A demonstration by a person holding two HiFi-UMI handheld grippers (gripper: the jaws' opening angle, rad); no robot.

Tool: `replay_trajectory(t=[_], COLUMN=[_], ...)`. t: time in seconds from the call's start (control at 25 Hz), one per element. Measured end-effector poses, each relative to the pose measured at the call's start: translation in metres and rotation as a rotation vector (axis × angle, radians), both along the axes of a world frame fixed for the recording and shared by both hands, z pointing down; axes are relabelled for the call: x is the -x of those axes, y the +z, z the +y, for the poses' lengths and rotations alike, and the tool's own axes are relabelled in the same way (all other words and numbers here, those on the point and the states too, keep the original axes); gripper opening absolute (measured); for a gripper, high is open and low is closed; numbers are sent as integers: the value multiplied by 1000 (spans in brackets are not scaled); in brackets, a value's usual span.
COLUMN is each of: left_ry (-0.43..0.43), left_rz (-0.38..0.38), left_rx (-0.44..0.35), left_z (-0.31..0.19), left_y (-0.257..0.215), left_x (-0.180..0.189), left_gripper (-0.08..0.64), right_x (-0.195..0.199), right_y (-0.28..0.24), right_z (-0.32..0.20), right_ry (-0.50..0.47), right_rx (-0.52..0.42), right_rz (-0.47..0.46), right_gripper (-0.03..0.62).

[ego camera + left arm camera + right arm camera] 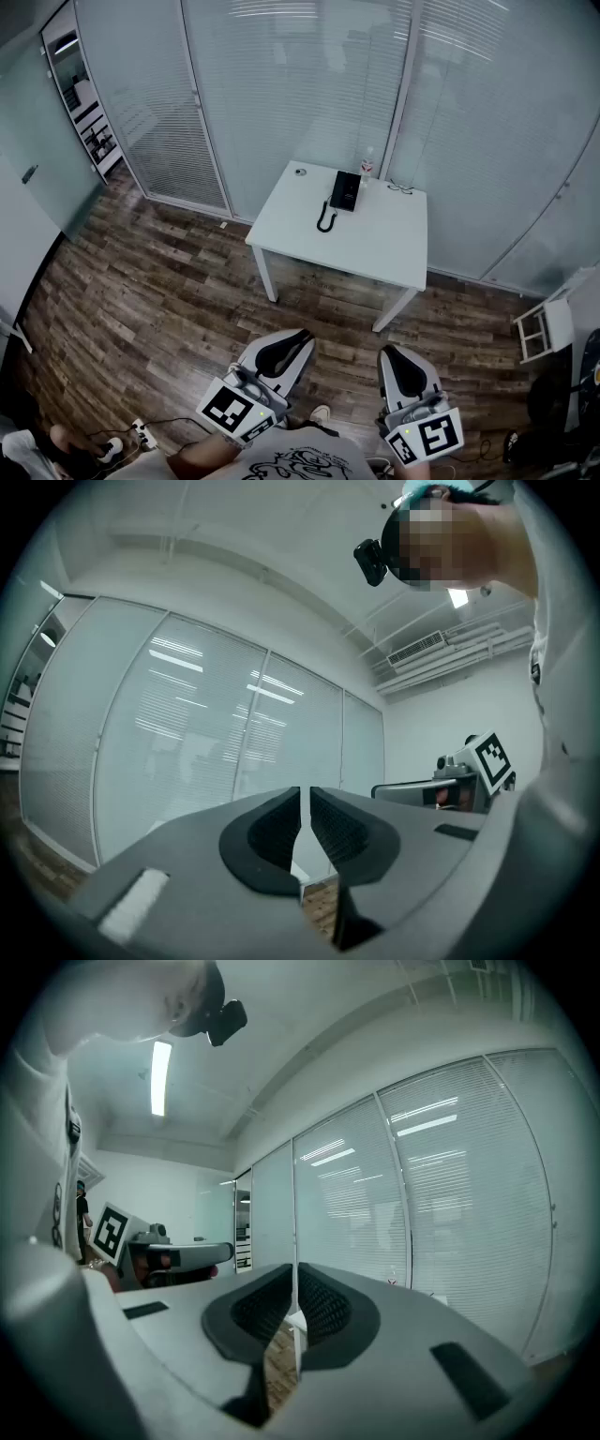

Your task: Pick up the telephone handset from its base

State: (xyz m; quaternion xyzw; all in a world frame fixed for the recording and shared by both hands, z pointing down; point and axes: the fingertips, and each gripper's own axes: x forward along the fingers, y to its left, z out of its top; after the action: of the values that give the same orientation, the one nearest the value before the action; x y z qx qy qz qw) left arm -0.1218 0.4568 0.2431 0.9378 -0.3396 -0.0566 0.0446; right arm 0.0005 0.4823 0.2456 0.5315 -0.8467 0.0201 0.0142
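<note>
A black telephone (pixel 344 191) sits near the far edge of a white table (pixel 375 246), with its handset resting on the base and its coiled cord (pixel 325 221) trailing toward me. Both grippers are held close to my body, far short of the table. My left gripper (pixel 298 339) is shut and holds nothing; in the left gripper view its jaws (pixel 305 819) meet with only a thin slit between them. My right gripper (pixel 393 358) is also shut and empty, its pads (pixel 320 1303) closed together in the right gripper view. Neither gripper view shows the telephone.
A small clear bottle (pixel 367 163) stands behind the telephone, with a small round object (pixel 300 172) at the table's far left corner. Glass walls with blinds (pixel 281 84) enclose the room. A white rack (pixel 542 330) stands at right, shelves (pixel 89 117) at far left. Cables (pixel 131 433) lie on the wood floor.
</note>
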Motion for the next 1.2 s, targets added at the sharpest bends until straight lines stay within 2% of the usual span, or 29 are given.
replay_trajectory(t=[0.2, 0.36, 0.56, 0.68, 0.92, 1.2], left_ry=[7, 10, 4, -4, -9, -5], left_rz=[1, 0, 3, 9, 0, 9], left_rx=[5, -1, -7, 15, 52, 47], left_z=[-2, -5, -4, -5, -14, -41], left_y=[-3, -5, -4, 1, 12, 9], left_x=[-3, -19, -44, -53, -59, -64], left_gripper=[32, 32, 32, 32, 32, 32], right_x=[-2, -19, -43, -51, -64, -70], right_y=[-3, -5, -6, 0, 3, 1], right_z=[-1, -5, -6, -10, -17, -42], right_ry=[3, 11, 1, -5, 5, 16], right_rx=[-3, -5, -24, -11, 6, 3], right_rz=[-6, -48, -43, -52, -67, -73], right_gripper=[18, 18, 18, 18, 18, 18])
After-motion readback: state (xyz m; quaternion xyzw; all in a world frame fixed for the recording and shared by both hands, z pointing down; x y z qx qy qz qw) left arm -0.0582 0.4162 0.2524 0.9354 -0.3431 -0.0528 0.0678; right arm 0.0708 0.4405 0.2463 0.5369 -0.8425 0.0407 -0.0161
